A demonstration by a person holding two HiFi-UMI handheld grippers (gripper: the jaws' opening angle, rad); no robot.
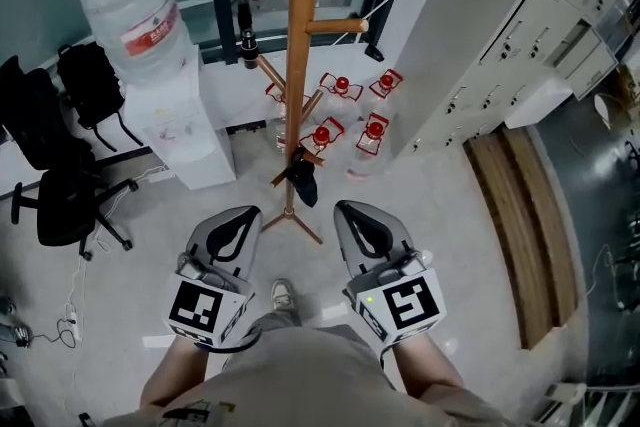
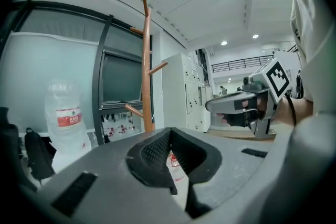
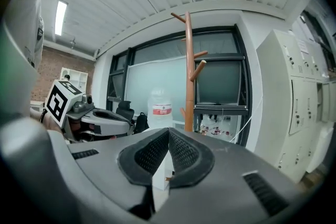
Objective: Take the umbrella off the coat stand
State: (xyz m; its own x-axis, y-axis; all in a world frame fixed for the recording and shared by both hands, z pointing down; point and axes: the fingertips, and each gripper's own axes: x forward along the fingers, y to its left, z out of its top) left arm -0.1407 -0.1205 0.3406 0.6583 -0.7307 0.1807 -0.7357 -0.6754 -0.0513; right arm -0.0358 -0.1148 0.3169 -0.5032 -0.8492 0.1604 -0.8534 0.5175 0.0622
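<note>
Coat stand (image 1: 299,65) shoots straight out of the head view's top edge, well beyond both sets of fingers, so its crown is lost there. Low on the pole, just past the fingertips, hangs a small dark shape (image 1: 303,183), too small to tell what it is. From the left gripper (image 2: 170,130), the stand's foot is hidden behind the fingers (image 2: 149,152). The right gripper (image 3: 169,130) gets the same.

Pale speckled floor (image 1: 450,215). Standing on it:
- orange-brown wooden coat stand (image 1: 297,65) on splayed legs, centre
- white water dispenser (image 1: 190,130) to its left
- black wheeled office chair (image 1: 62,205), far left
- clear red-capped plastic jugs (image 1: 374,133) clustered by the stand's base
- white metal lockers (image 1: 500,55), right
- brown wooden strip (image 1: 525,225) beside the lockers
- white cable (image 1: 70,320), lower left
- person's grey shoe (image 1: 283,295), bottom centre
</note>
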